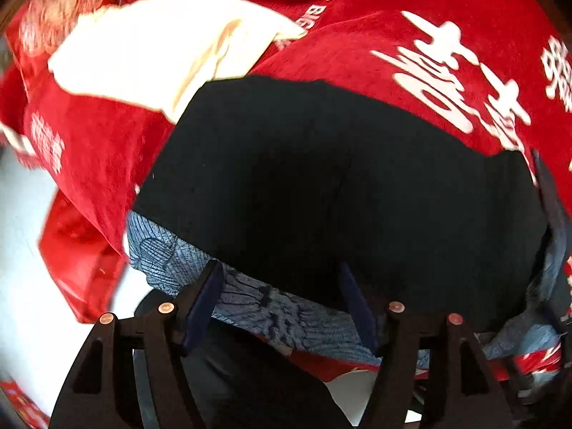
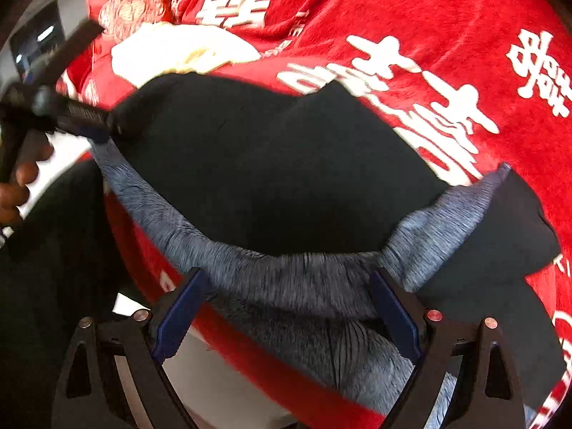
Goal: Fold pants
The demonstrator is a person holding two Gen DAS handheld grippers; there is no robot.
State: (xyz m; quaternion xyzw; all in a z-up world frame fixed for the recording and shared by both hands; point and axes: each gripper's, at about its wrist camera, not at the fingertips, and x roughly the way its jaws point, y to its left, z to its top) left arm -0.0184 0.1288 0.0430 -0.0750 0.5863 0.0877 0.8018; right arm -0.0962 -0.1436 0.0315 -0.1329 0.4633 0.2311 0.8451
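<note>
Your pants lie spread black over the red blanket, the grey-blue waistband at the near edge, toward 6 o'clock in both views. Through the left wrist camera you see your left gripper with its fingers spread wide apart, the waistband running between them, gripping nothing as far as the frame shows. The right wrist camera shows your right gripper likewise splayed, its blue pads either side of a bunched stretch of waistband without closing on it. Only the right view shows the left gripper from outside, at 9 o'clock, sitting at the far corner of the waistband, with your hand behind it; whether that corner is pinched there you cannot tell through the blur. Only the left view shows, at 3 o'clock, a dark blue finger of the other tool at the pants' edge. A white cloth lies on the blanket at 11 o'clock, just beyond the pants and touching their far edge in the left view. Large white characters are printed on the blanket toward 2 o'clock. A pale floor shows at 8 o'clock
</note>
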